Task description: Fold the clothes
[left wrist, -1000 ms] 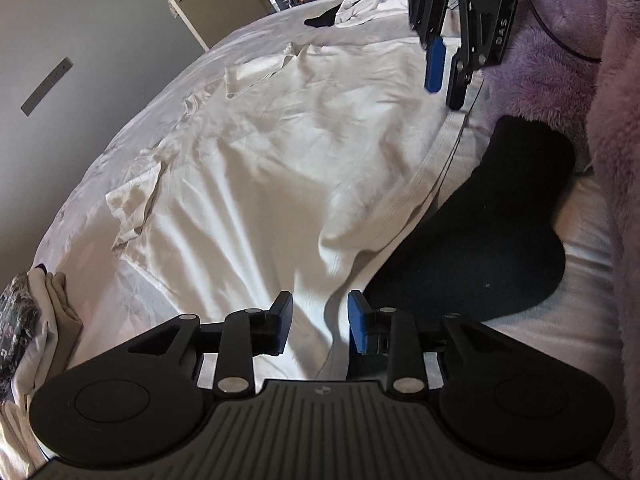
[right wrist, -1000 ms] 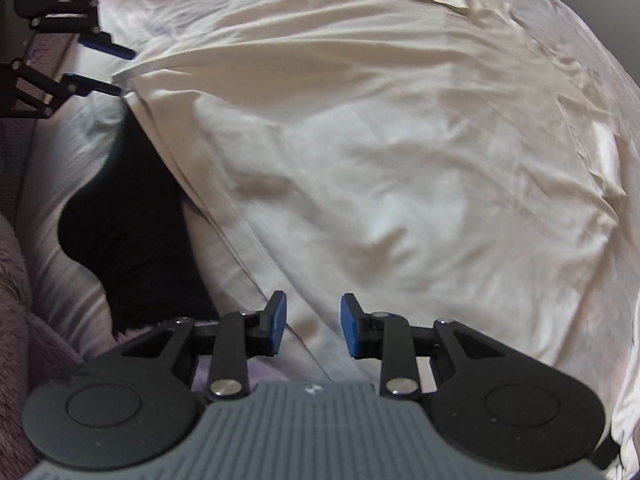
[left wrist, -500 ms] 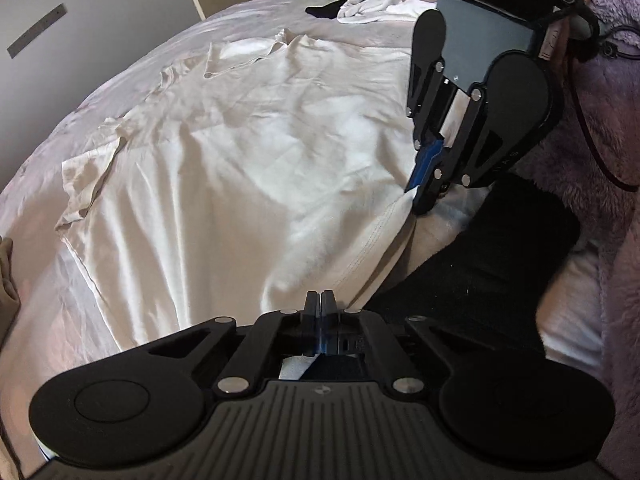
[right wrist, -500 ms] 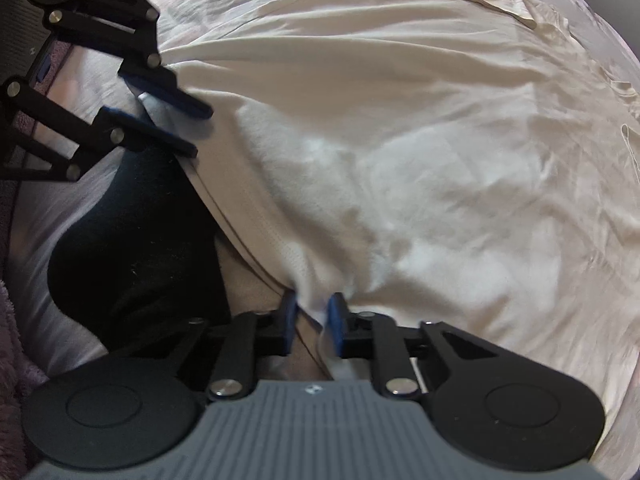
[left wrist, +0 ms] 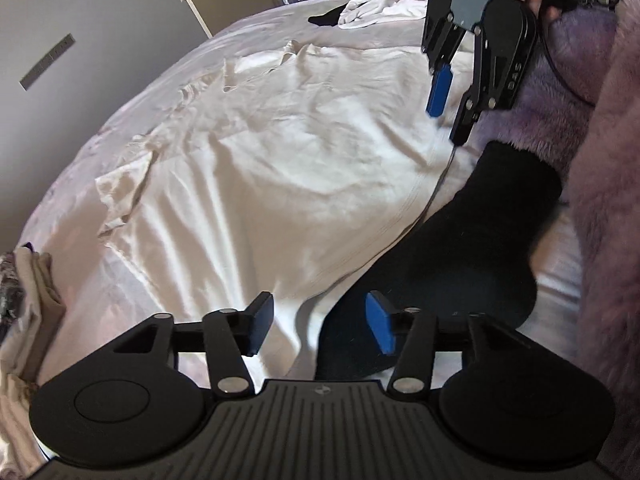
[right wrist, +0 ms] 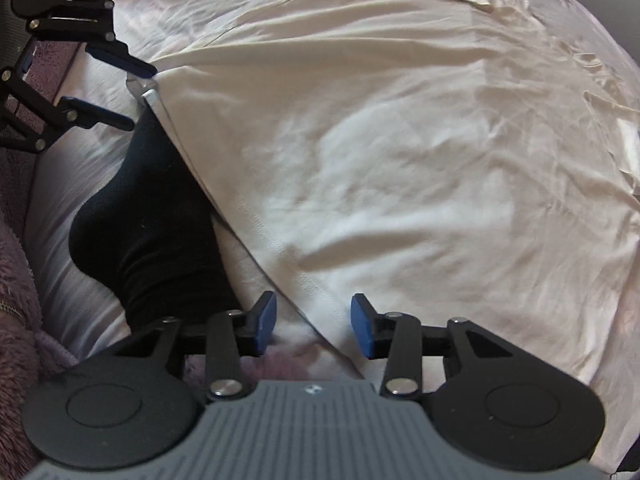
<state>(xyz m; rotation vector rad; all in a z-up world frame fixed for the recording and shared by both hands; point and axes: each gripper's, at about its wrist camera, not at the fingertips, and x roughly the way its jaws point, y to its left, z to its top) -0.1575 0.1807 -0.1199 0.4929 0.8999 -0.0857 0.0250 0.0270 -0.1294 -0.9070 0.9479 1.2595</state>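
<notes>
Left gripper (left wrist: 318, 326) with jaws opening and nothing pinched; bottom hem of white T-shirt (left wrist: 280, 168) just below and ahead of its pads, black sock (left wrist: 452, 256) under the right-hand pad. Right gripper (right wrist: 314, 326) likewise opening and empty, hem corner of the shirt directly beneath the gap, sock to its left. Shirt spread flat on bed (right wrist: 80, 248), extending ahead of both grippers.
</notes>
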